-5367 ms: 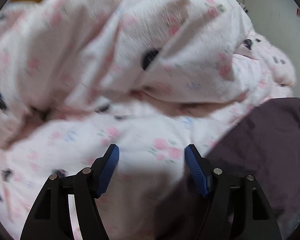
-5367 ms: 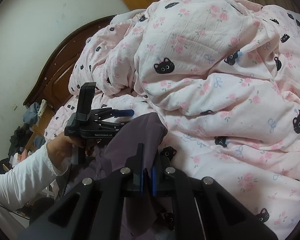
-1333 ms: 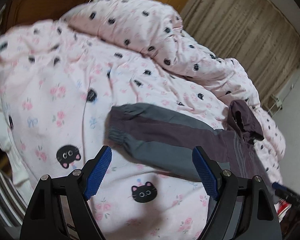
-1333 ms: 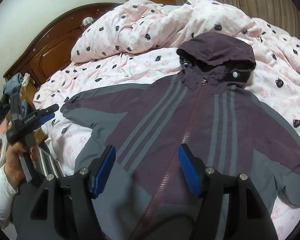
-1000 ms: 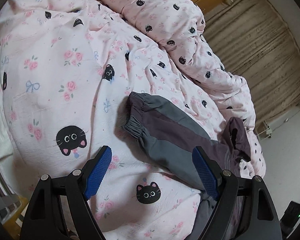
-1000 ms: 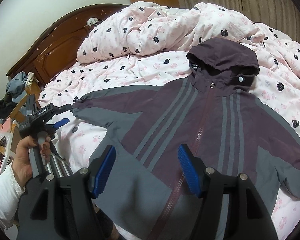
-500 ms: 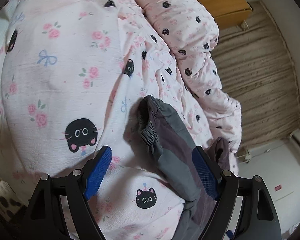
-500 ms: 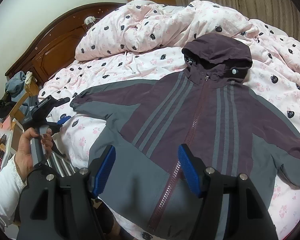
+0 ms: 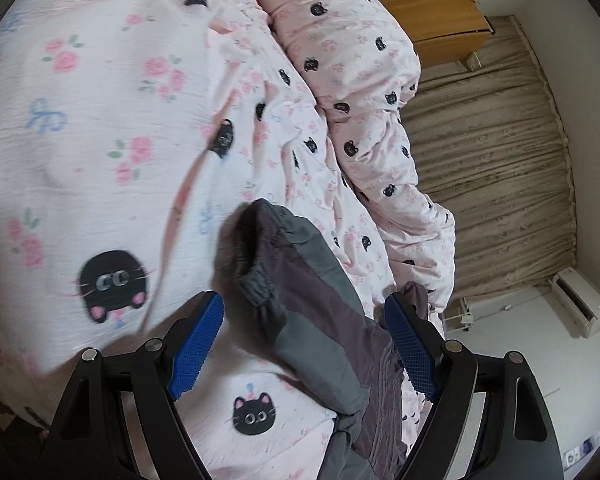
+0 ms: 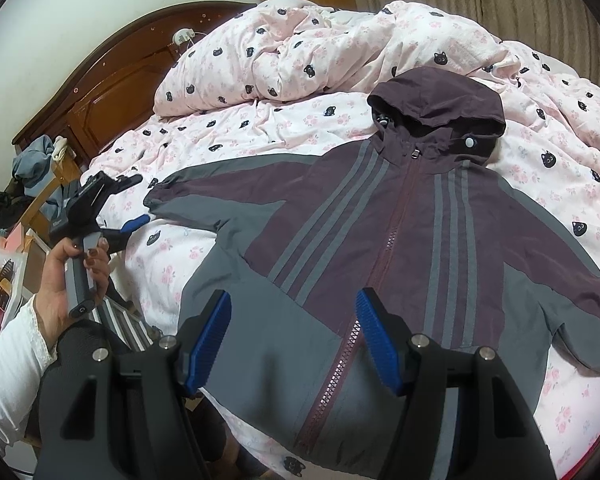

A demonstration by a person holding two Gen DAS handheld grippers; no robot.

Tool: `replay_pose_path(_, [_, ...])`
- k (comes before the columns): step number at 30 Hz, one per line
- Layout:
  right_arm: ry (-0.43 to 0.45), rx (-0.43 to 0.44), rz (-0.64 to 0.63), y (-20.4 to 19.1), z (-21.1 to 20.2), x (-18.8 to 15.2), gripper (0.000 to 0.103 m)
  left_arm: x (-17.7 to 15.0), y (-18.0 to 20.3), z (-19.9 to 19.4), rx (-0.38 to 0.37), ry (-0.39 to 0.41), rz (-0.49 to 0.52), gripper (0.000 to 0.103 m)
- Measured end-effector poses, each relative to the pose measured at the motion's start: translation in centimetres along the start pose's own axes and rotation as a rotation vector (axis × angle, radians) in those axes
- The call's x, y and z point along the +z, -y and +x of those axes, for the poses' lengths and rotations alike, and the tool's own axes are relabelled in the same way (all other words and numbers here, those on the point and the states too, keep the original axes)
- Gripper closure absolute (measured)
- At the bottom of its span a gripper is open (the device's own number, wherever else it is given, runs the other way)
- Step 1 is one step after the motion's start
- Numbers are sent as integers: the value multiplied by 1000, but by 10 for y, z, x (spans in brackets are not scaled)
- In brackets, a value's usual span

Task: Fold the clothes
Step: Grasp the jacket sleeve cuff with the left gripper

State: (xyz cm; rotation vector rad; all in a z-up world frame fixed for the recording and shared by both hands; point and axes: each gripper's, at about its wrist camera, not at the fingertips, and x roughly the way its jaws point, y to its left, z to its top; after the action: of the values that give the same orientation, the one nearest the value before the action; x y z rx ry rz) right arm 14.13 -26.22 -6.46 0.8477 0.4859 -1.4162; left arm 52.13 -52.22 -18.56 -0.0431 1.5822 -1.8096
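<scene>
Since the jacket (image 10: 380,240) is spread flat and face-up on the bed (image 10: 228,128), zipper closed and hood at the far end, it looks prepped for folding. Left gripper (image 9: 304,344) hovers with fingers released around the left sleeve cuff (image 9: 260,276), probably lining up a grab. Right gripper (image 10: 294,340) waits released and empty over the near hem.

left tongs (image 9: 304,344): spread wide, nothing clamped, rolled sideways, gripped by hand (image 10: 66,276) with white sleeve (image 10: 8,376) | right tongs (image 10: 294,338): spread wide, nothing clamped, angled downward
</scene>
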Motion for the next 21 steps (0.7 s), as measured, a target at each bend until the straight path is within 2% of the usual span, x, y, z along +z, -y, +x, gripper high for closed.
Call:
replay_pose_path(5, [-6, -3, -12, -3, 1, -2, 36, 4, -3, 14, -4, -17, -38, 24])
replay_pose_path(10, [-8, -2, -17, -6, 1, -4, 36, 5, -4, 18, 4, 13, -47, 28])
replay_pose_path(14, [-11, -2, -16, -7, 1, -6, 36, 3, 0, 22, 14, 9, -15, 48])
replay_pose_path(19, [-13, -1, -14, -5, -1, -10, 36, 3, 2, 23, 10, 5, 1, 59])
replay_pose_path(20, [-14, -1, -12, -5, -1, -10, 36, 3, 2, 23, 7, 5, 3, 62])
replay_pose_path(21, [-14, -1, -11, -4, -1, -11, 36, 3, 2, 24, 7, 1, 7, 71])
